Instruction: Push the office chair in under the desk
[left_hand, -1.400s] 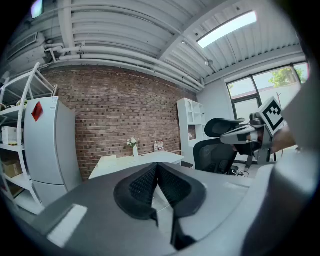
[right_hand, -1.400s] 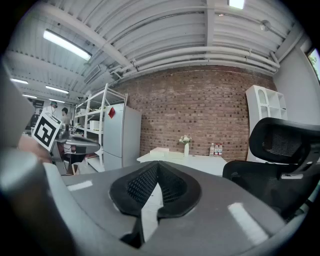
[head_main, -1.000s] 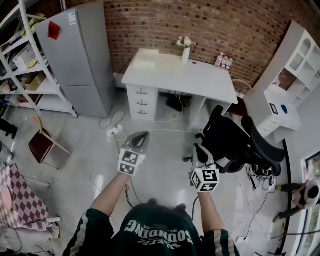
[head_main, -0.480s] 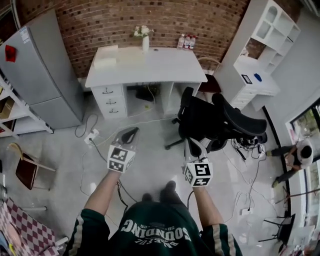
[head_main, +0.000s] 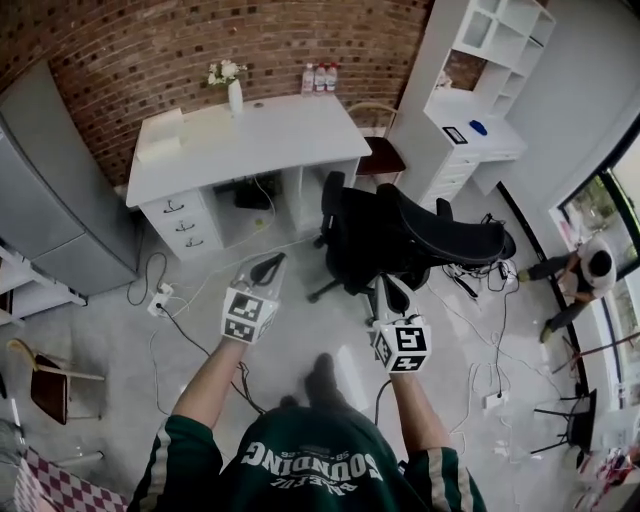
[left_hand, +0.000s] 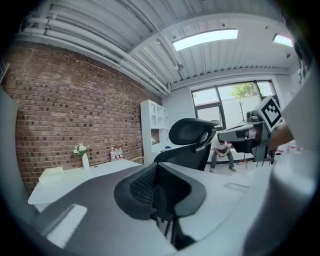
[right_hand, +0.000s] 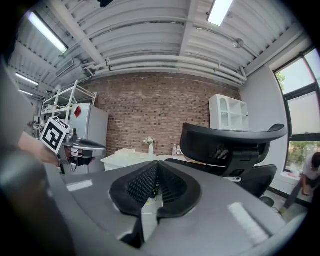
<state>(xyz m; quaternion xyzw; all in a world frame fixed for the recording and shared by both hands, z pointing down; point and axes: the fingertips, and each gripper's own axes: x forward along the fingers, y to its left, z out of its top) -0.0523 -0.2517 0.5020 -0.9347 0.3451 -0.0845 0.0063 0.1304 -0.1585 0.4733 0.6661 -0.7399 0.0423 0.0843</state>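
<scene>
Push not begun, as far as can be judged: the office chair stands out on the floor, clear of the table, whose kneehole is open with cables trailing under it. All of the job is left: make contact with the chair, then run it in under the top. Left hand-held gripper is clenched on nothing, with the chair ahead and to its right and the table beyond. Right hand-held gripper is likewise clenched and empty; the chair sits just ahead of it, slightly right, and no contact shows in any view. The chair is black with a mesh back, a curved headrest on top and a wheeled base just visible beneath. Its seat looks turned toward the table and its back toward the white shelf unit. It looks angled off from the kneehole, so it probably needs turning as well as pushing.
</scene>
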